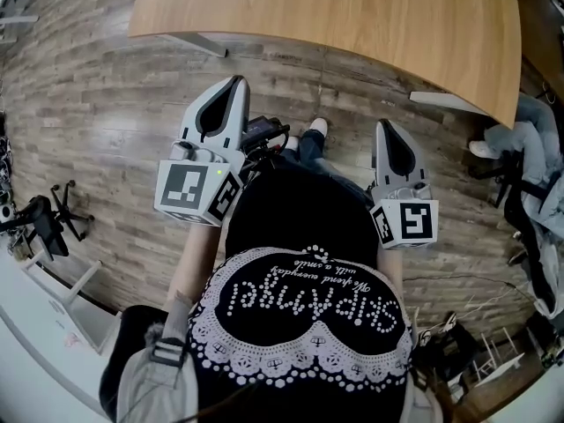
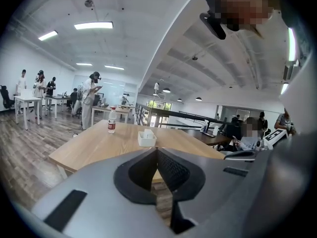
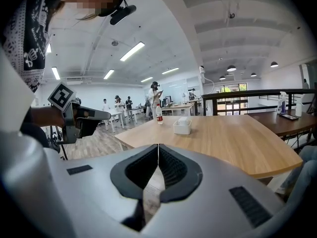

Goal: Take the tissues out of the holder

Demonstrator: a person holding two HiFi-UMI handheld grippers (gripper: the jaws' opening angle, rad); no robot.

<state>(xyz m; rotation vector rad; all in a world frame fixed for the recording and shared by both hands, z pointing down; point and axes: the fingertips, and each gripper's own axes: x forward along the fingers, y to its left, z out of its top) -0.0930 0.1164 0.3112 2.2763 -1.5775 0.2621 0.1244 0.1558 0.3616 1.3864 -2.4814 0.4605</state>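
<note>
White tissue holder [image 3: 182, 129] w/ tissues [image 3: 184, 119] sticking up out of its top stands upright on the wood table [image 3: 237, 143], towards the table's left part and back from the near edge. A clear bottle [image 3: 159, 114] w/ red label stands farther off, to the holder's left, apart from it.

Holder is well apart from both sets of fingers, nothing touching it. In the right gripper view it sits beyond the tips & a bit right of them; in the left gripper view it's beyond the tips, a shade left.

Right gripper [image 3: 158, 147]: jaws clenched together, tips meeting, nothing between. Left gripper [image 2: 157, 150]: same, jaws pressed together & empty.

Head view: both grippers are held out in front of the person's body, side by side, over the plank floor [image 1: 106, 130], short of the table's near edge, noses pointing at the table.

Far left in the room, people [image 2: 89, 95] stand by other tables.
</note>
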